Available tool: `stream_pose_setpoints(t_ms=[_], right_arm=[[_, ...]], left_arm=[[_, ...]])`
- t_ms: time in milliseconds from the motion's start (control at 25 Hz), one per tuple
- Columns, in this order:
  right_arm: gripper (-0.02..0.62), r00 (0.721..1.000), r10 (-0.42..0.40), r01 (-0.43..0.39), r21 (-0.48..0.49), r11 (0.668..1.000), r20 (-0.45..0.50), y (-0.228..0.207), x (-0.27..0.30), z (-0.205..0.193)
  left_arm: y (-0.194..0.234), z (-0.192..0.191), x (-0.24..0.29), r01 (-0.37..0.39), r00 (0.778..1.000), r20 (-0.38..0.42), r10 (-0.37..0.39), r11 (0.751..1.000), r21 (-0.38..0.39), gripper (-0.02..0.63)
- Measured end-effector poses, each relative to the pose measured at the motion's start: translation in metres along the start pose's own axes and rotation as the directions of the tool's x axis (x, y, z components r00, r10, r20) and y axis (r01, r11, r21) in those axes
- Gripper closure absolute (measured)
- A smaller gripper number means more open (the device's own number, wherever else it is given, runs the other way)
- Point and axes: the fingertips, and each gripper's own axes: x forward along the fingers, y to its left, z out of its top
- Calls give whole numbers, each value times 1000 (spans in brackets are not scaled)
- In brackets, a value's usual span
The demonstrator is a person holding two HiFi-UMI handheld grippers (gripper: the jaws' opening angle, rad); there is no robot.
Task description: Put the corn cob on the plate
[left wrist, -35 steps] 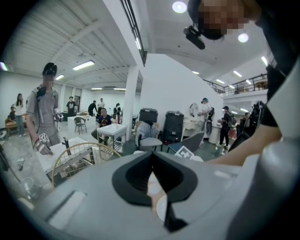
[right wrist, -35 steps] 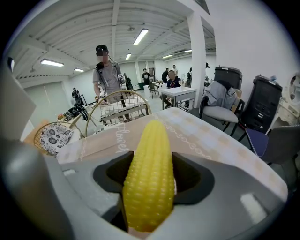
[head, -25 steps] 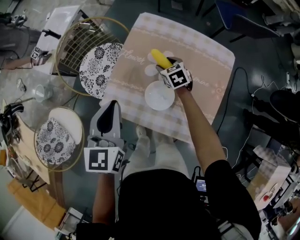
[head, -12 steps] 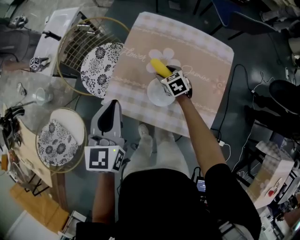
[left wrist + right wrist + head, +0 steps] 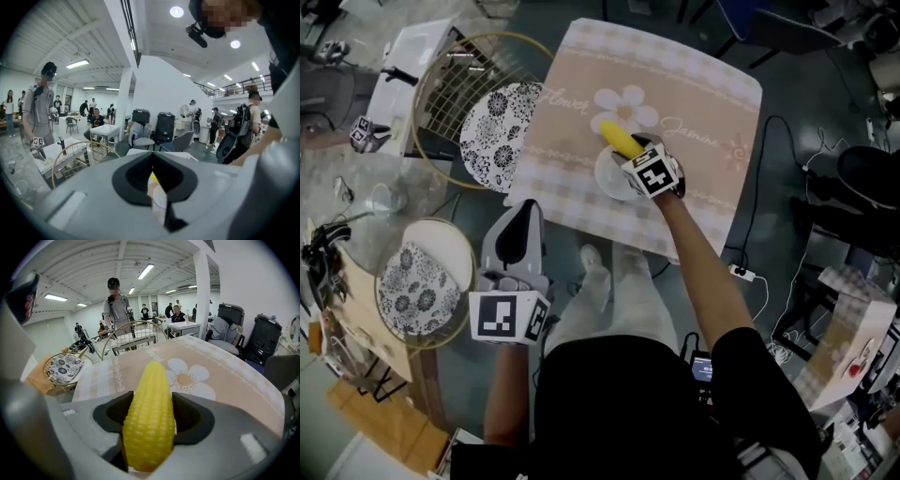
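Two grippers show in the head view. The right gripper (image 5: 631, 156) is clamped on the corn (image 5: 618, 139) and has drawn back over the last second from the flower print on the cloth (image 5: 703, 94) to the plate (image 5: 605, 180). The corn's held end now lies over the plate, while its tip still pokes past the far rim. I judge the carry nearly finished, with lowering and letting go left to do. The left gripper (image 5: 523, 210) hangs off the table's near edge, well apart from the plate, and has not shifted.

Its own view shows the dark pads pressed together with nothing between them. Only a thin slit is left, and through it a sliver of corn and plate shows far off.

From the right gripper view, both jaws bear on the cob's sides near its base and the tip points away over the cloth. The plate is hidden beneath the gripper body.
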Motion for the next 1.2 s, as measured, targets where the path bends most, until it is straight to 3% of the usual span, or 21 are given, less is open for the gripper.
stream_pose_setpoints(t_ms=[1200], right_arm=[[337,998,-44,47,66,997,-48,30,8,-45]], left_arm=[[2,-9,-21,40,999,-4,-40,999,12,598]])
